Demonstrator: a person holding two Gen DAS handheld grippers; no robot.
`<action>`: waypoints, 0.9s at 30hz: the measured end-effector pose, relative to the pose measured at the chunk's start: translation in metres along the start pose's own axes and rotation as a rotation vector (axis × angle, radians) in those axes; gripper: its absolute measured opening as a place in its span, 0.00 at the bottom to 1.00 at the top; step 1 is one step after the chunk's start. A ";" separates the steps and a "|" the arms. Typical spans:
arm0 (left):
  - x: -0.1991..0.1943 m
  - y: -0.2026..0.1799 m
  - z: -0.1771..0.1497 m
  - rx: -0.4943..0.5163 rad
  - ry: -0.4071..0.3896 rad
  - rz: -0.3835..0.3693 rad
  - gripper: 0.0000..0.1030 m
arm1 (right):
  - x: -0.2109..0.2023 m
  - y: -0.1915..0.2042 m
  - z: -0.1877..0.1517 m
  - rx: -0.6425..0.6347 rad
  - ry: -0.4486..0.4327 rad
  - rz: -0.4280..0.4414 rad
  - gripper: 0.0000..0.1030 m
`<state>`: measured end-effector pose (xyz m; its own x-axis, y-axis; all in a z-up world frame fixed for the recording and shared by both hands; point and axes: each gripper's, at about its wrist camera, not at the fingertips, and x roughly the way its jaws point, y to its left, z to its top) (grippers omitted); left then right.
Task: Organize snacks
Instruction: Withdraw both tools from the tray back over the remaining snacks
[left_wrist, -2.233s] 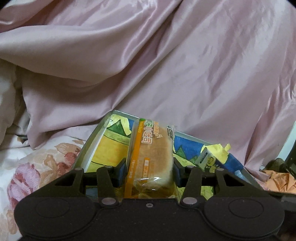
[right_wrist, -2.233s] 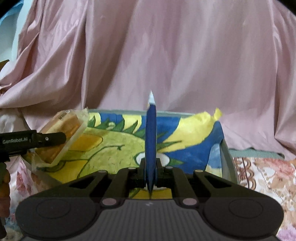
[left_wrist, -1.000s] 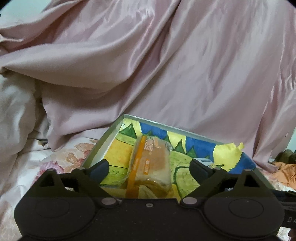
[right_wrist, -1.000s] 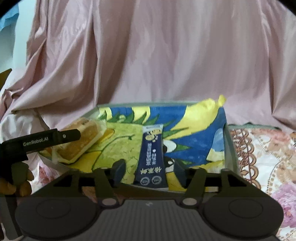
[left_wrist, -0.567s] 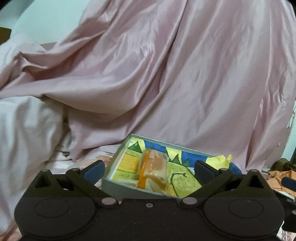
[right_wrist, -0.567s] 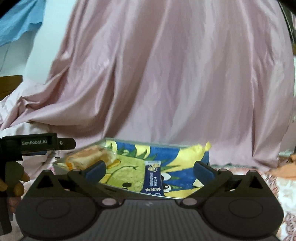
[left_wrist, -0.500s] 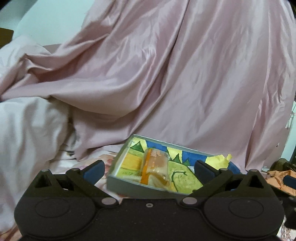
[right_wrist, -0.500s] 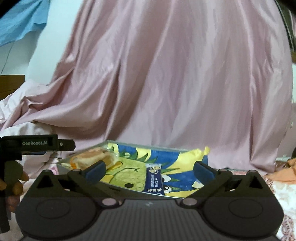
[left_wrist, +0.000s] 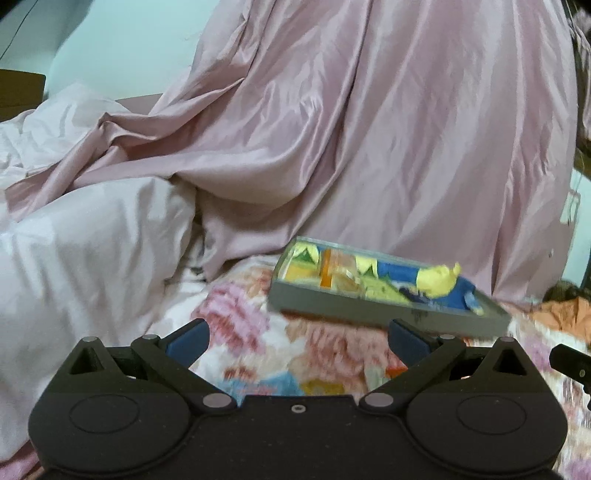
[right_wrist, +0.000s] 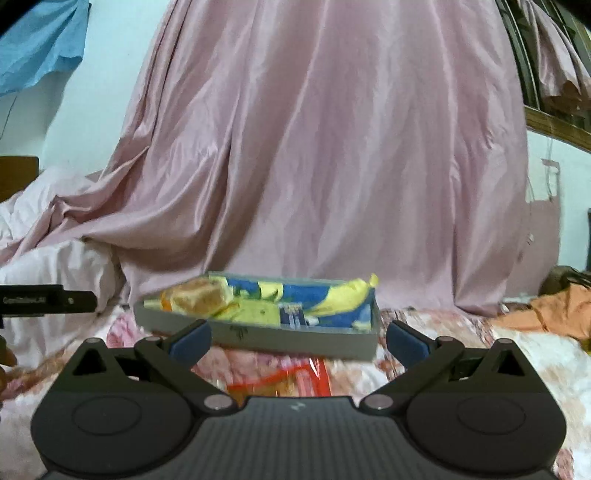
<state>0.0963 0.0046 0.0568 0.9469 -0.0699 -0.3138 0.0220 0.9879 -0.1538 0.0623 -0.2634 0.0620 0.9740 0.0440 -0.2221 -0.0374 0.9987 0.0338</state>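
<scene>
From the left wrist, the left claw (left_wrist: 297, 336) stood spread and empty over open floral bedding (left_wrist: 295, 343), well short of the tray (left_wrist: 369, 314) holding the bread pack (left_wrist: 341, 275); a second earlier it straddled that pack. From the right wrist, the right claw (right_wrist: 297, 338) gaped likewise, the blue bar (right_wrist: 291, 315) released inside the tray (right_wrist: 295, 339).

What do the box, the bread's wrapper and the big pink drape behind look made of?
Box: likely cardboard, with matte grey walls, straight thin edges and a printed cartoon lining; blur leaves it open. Bread wrapper: seemingly clear plastic film, glossy, with the loaf showing through it. Pink drape: satin-like fabric, with a soft sheen along its long folds.
</scene>
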 end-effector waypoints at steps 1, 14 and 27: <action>-0.005 0.000 -0.005 0.007 0.010 -0.002 0.99 | -0.005 0.002 -0.005 -0.001 0.009 -0.003 1.00; -0.033 -0.009 -0.054 0.092 0.159 -0.003 0.99 | -0.043 0.014 -0.056 -0.017 0.171 -0.065 1.00; -0.009 -0.011 -0.080 0.138 0.289 -0.004 0.99 | -0.015 0.029 -0.089 -0.099 0.430 -0.071 1.00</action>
<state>0.0620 -0.0168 -0.0137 0.8167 -0.0910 -0.5698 0.0878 0.9956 -0.0332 0.0270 -0.2327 -0.0209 0.7944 -0.0396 -0.6061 -0.0149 0.9963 -0.0847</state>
